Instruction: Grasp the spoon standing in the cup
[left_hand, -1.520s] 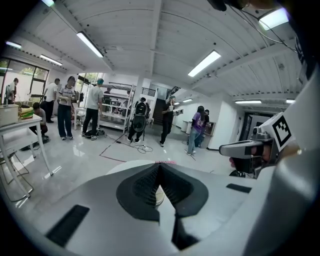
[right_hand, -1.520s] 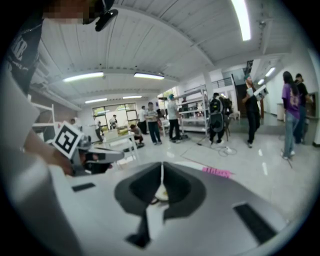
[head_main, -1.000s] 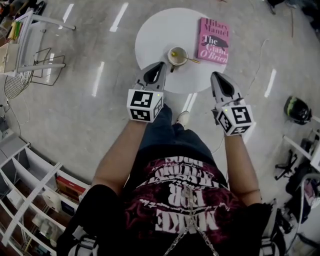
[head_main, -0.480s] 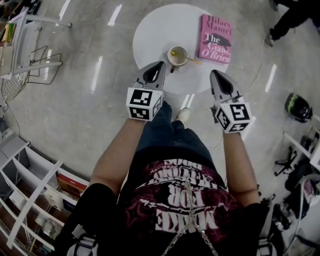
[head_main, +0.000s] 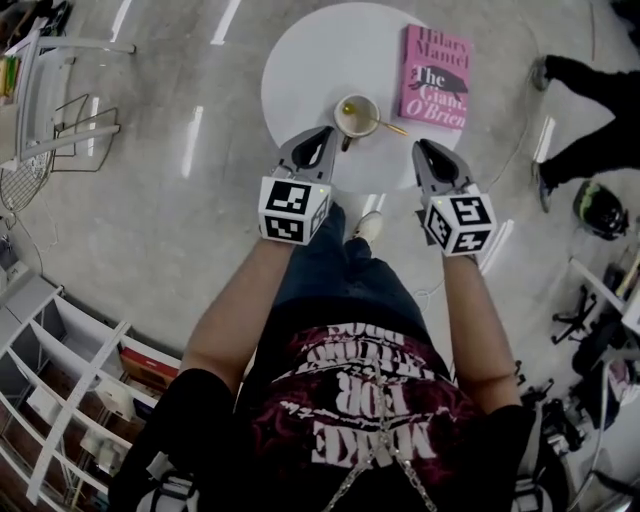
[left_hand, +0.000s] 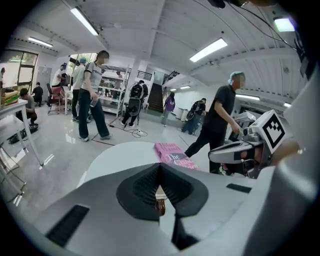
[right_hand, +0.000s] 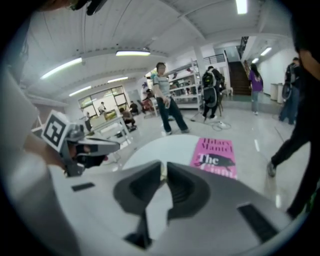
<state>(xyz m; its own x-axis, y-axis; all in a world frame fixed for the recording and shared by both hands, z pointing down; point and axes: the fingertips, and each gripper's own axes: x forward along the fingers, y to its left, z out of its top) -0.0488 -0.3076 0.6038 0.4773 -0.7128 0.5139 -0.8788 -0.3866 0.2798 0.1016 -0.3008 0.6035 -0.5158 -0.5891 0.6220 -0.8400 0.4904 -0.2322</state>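
Cup (head_main: 356, 116): one, pale cream, round, standing upright with its mouth open to the top. It sits on the round white surface (head_main: 310, 60), close to the near edge and roughly midway across it. A small dark brown handle projects from its near side, toward that edge. The interior reads as dull olive; contents cannot be determined.

Spoon (head_main: 385, 124): one, thin, gold-coloured. The bowl end is inside the cup, showing as a yellowish spot near the far-left of the interior. The shaft leans over the cup's right rim and extends out to the right and slightly toward the near edge, tilted rather than vertical.
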